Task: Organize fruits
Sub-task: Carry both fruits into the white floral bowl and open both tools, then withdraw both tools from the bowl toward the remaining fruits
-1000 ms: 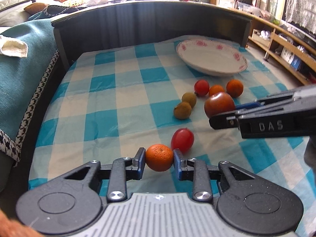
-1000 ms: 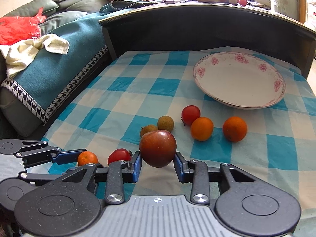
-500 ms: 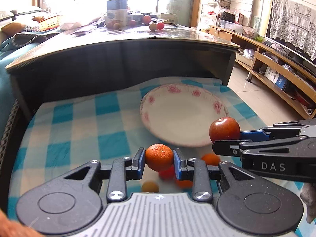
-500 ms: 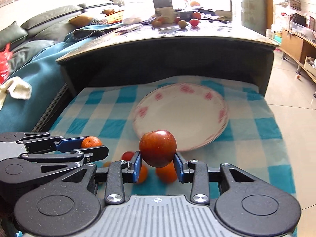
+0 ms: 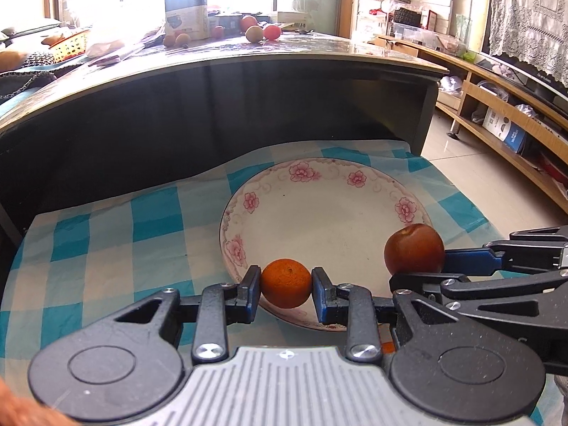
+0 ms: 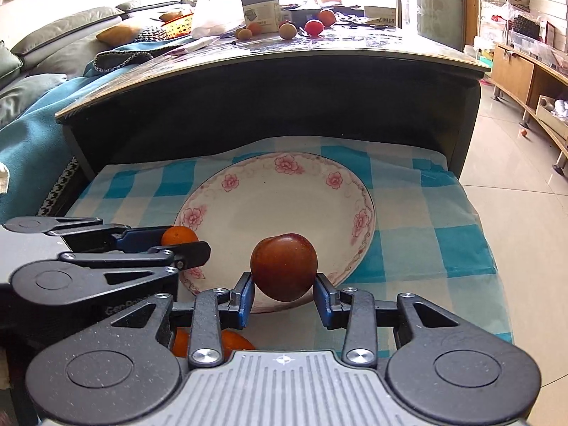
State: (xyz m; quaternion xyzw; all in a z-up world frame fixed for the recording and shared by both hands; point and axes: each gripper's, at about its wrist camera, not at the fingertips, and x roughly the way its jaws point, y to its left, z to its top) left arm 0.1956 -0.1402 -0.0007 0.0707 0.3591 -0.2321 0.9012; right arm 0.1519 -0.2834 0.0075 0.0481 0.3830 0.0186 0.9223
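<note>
Fruit rides clamped in both tools, orange [image 5: 285, 283] in the left tool [image 5: 285, 289] and dark plum [image 6: 284, 271] in the right tool [image 6: 284, 293], each poised over the plate's [image 5: 319, 170] near rim.

- The plate [image 5: 355, 213] looks like glazed ceramic, glossy and smooth, with pink flower prints around its rim.
- Under the plate lies a checked cloth [image 5: 106, 248], matt woven fabric, slightly creased at its far edge.
- The orange [image 5: 285, 283], at the plate's near rim, has a dull, finely pitted skin.
- The dark red fruit [image 6: 284, 271] above the plate's near edge is smooth with a soft sheen.
- The left gripper [image 5: 285, 293] and right gripper [image 6: 284, 294] are matt black speckled plastic with bright metal screws and blue finger pads.
- Behind the plate, the bench [image 6: 319, 53] top is glossy and reflective.
- The floor [image 6: 514, 195], right of the plate, is shiny tile.
</note>
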